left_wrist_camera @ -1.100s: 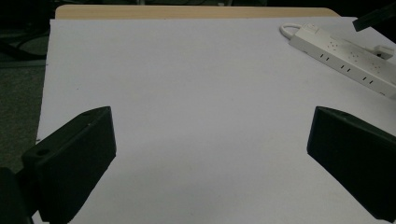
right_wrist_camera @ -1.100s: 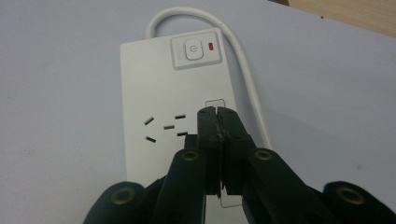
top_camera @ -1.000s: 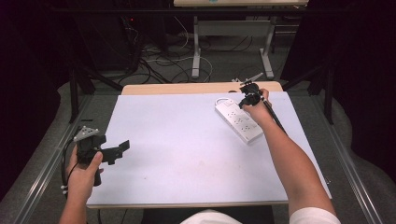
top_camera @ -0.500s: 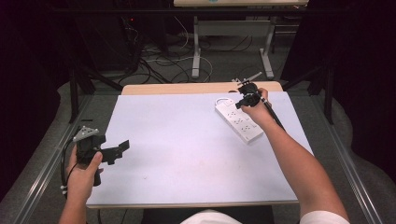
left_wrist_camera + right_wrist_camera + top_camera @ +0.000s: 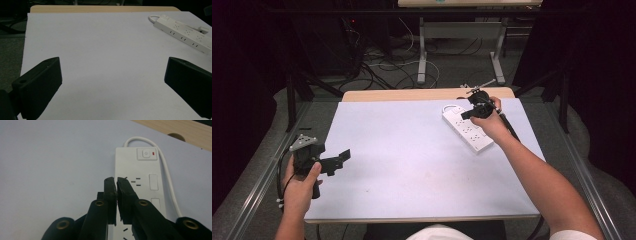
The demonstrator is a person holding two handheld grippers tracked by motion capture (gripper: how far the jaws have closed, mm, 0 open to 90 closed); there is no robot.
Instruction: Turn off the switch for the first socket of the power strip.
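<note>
The right gripper, jaws pressed together on nothing, hovers over the power strip at the table's far right, tips aimed toward the switch. The step looks like an approach to press that switch; next calls for a short push forward and down. The right arm reaches out extended; the left gripper waits, spread wide, at the near left.

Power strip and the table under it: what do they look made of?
Power strip: looks like white moulded plastic, smooth with a slight sheen and crisp socket slots. Table: pale wood-look top, probably laminate, showing at the far edge; a matte white sheet covers the rest.
</note>
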